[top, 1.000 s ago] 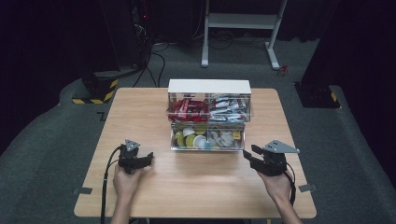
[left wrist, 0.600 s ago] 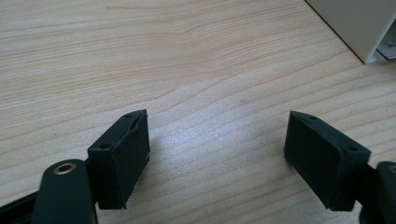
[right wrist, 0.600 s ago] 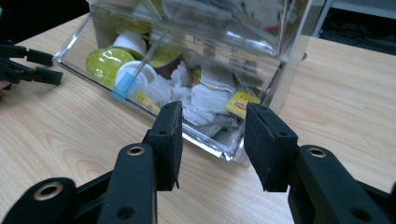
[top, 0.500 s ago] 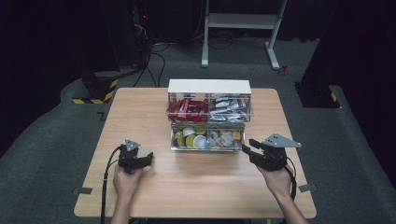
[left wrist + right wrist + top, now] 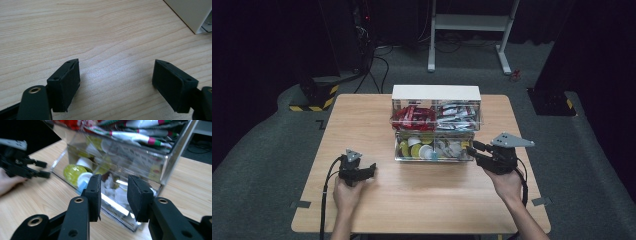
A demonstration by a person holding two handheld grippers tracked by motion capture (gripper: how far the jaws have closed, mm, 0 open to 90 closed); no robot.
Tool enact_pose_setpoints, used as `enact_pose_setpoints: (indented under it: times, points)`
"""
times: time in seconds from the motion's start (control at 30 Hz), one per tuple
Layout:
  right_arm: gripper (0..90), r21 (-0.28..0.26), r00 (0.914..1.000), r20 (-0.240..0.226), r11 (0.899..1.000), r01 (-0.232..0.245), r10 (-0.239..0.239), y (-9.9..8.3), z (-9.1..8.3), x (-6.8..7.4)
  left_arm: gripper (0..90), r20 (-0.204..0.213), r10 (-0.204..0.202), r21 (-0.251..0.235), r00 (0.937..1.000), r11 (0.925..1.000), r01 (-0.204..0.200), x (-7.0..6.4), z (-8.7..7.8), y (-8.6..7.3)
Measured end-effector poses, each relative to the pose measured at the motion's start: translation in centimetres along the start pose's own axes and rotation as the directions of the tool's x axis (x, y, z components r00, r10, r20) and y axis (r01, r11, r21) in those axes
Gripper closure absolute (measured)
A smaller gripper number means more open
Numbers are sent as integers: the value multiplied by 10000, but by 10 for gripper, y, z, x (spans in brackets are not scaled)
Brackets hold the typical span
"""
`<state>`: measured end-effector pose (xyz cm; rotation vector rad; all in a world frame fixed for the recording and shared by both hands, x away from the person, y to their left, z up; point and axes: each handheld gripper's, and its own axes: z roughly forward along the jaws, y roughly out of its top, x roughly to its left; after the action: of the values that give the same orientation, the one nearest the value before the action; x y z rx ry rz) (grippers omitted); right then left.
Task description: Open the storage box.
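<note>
A clear two-tier organizer box point(image 5: 436, 93) with a white top stands at the table's middle. Its upper tier holds red packets point(image 5: 412, 117) and silvery sachets point(image 5: 457, 116); its lower tier holds yellow and white capsules point(image 5: 417, 148). My right gripper point(image 5: 473, 149) sits at the box's lower right front corner, close to the clear wall point(image 5: 162, 170). In the right gripper view its jaws point(image 5: 113, 192) stand narrowly open with nothing between them. My left gripper point(image 5: 371, 170) rests low over bare wood, left of the box, its jaws point(image 5: 116, 75) wide open and empty.
The wooden table point(image 5: 362, 125) has bare room left, right and in front of the box. The box's white corner point(image 5: 195, 15) lies ahead-right of the left gripper. Beyond the table are a grey floor, cables and a white frame point(image 5: 472, 22).
My right gripper has moved left and forward, up to the box's lower right front corner. The left gripper has stayed where it was.
</note>
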<state>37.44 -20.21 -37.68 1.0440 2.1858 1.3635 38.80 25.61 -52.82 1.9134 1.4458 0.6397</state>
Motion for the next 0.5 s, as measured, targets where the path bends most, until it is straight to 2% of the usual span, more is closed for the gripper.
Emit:
enact_pose_setpoints:
  times: [0.07,0.27,0.5]
  points:
    - [646,-87,9999,-105,9999,-63,62,5,-2,1,226,1,-1,-1,10000,10000,1,0,0,0]
    - [635,30,9994,-8,9994,339,-339,19,2,3,226,-4,19,1,10000,10000,-19,0,0,0]
    - [593,28,9990,136,9991,431,-431,29,7,2,227,-6,25,-4,10000,10000,-25,0,0,0]
